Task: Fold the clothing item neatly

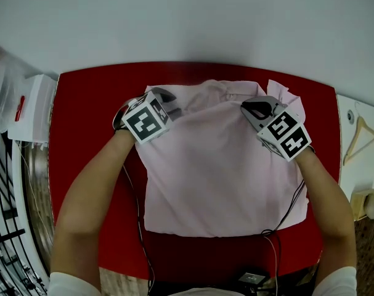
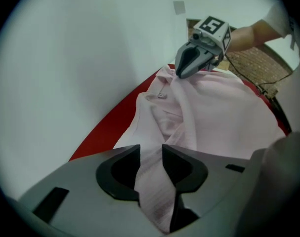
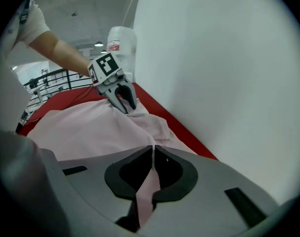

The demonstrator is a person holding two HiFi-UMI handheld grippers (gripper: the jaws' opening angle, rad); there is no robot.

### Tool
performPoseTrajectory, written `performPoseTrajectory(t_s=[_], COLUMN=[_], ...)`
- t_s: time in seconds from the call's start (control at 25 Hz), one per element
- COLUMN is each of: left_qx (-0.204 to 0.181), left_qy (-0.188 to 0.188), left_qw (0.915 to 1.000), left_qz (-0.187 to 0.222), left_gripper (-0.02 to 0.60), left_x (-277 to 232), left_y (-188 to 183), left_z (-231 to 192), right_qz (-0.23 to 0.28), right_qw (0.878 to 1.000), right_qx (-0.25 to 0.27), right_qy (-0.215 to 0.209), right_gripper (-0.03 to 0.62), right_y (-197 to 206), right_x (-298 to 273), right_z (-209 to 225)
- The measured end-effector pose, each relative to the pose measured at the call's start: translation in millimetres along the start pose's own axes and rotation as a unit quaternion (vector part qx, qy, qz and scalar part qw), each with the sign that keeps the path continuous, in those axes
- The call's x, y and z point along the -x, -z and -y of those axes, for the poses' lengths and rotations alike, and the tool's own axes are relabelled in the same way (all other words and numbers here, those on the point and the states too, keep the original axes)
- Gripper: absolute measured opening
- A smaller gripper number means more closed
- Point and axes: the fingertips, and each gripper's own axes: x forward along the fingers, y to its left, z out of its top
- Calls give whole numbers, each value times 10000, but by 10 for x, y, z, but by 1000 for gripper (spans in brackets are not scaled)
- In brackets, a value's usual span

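- Seeing the left gripper (image 2: pixel 150 156) with jaws only narrowly apart, the gap packed by a bunched fold of the pink shirt (image 1: pixel 217 171). Touches both sides and runs up fairly taut from the table, so reads as a grip.
- Same deal at the right gripper (image 3: pixel 153 149): jaws pressed almost together on a thin strip of the shirt's edge.
- So, holding the two far corners, by what looks like the collar end. Rest of the shirt spread flat behind the fingers, toward the wrists, on the red table (image 1: pixel 88 134).
- Guessing very light and totally limp, zero stiffness, maybe a bit slick. Probably sags and wrinkles between the two grips unless kept stretched.
- Best grabbed at seams, hem or shoulder corners, pinching a doubled layer to stop slipping. Not fragile, but a hard tug likely drags the whole thing across the table.
- Just past the fingertips: a thin strip of bare table, then a white wall (image 1: pixel 187 17). Not much room for swinging forward.
- Further out, left of the left fingers: a white box (image 1: pixel 34 106) beside the table edge. Right of the right fingers: a wooden hanger (image 1: pixel 359 134), well clear.
- Back by the wrists: black cables (image 1: pixel 137 227) trailing over the table, one across the near right corner of the shirt. Could get caught in a fold.
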Motion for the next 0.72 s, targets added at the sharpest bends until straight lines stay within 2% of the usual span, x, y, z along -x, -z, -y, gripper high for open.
performPoseTrajectory(t_s=[0.28,0.44,0.48,0.52,0.56,0.6,0.72], left_qx=[-429,-854,-921,-958,-951,-885,-346], left_qy=[575,581,555,520,468,402,108], left_qw=[9968,9944,9940,9939,9942,9950,9971], left_qz=[365,226,182,161,173,230,666], left_gripper=[140,138,129,90,39,21,14], left_x=[131,46,22,10,12,31,190], left_y=[-93,-115,-114,-115,-118,-125,-183], left_z=[126,233,253,266,266,250,92], right_qz=[-237,-325,-342,-350,-347,-332,-253], right_qw=[9995,9992,9991,9990,9990,9990,9993], right_qx=[166,131,127,130,142,158,188], right_qy=[-152,-187,-211,-230,-238,-237,-178], right_gripper=[25,25,25,25,25,25,25], right_y=[185,236,243,245,241,229,174], right_x=[-77,-89,-92,-91,-87,-79,-44], right_z=[-121,-151,-171,-186,-194,-194,-148])
